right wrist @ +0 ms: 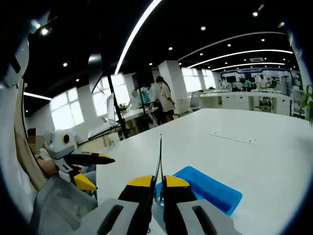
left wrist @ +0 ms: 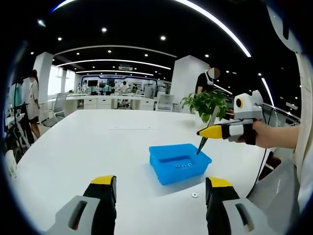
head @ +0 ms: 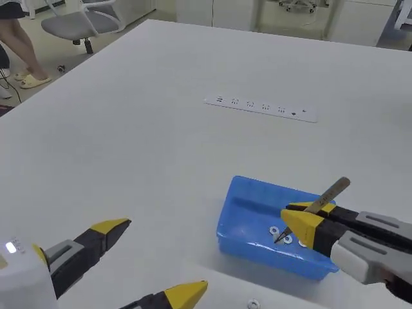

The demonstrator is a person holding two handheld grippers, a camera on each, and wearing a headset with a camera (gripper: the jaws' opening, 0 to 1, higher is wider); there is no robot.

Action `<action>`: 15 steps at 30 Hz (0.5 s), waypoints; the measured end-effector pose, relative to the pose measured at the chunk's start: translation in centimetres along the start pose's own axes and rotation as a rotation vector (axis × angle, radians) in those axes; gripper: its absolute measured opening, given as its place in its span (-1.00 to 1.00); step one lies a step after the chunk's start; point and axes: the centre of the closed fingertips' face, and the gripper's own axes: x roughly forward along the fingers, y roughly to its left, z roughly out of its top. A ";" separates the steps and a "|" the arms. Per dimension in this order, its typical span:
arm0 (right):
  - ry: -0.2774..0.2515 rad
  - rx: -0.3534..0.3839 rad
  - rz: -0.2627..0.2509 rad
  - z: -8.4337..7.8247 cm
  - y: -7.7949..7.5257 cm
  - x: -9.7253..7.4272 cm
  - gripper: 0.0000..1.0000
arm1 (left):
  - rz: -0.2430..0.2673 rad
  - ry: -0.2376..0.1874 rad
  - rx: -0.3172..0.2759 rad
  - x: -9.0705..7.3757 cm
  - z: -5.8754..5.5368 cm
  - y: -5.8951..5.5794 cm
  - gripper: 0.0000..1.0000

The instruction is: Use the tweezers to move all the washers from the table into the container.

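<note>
A blue container (head: 239,212) (left wrist: 166,172) (right wrist: 220,196) stands on the white table near the front. Three small washers (head: 288,239) (left wrist: 183,166) lie inside it. My right gripper (head: 297,217) (right wrist: 156,183) is shut on the tweezers (head: 328,195) (right wrist: 160,156), whose tip points down into the container beside the washers. In the left gripper view that right gripper (left wrist: 220,131) hovers over the container's right side. One washer (head: 253,302) (left wrist: 195,195) lies on the table in front of the container. My left gripper (head: 158,261) (left wrist: 159,188) is open to the container's left, holding nothing.
A white power strip (head: 261,107) lies flat farther back on the table (head: 129,129). A grey office chair (head: 80,22) and a person's legs (head: 19,45) are beyond the table's far left edge. Other people stand at distant desks.
</note>
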 end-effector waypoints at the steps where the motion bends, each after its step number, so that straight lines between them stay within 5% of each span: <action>1: -0.009 -0.005 0.001 0.3 -0.1 0.1 -0.93 | -0.002 0.001 -0.001 0.0 0.0 0.0 0.50; 15: 0.028 0.018 -0.023 0.5 -3.3 2.4 -0.93 | 0.011 0.000 0.001 0.0 -0.4 0.5 0.50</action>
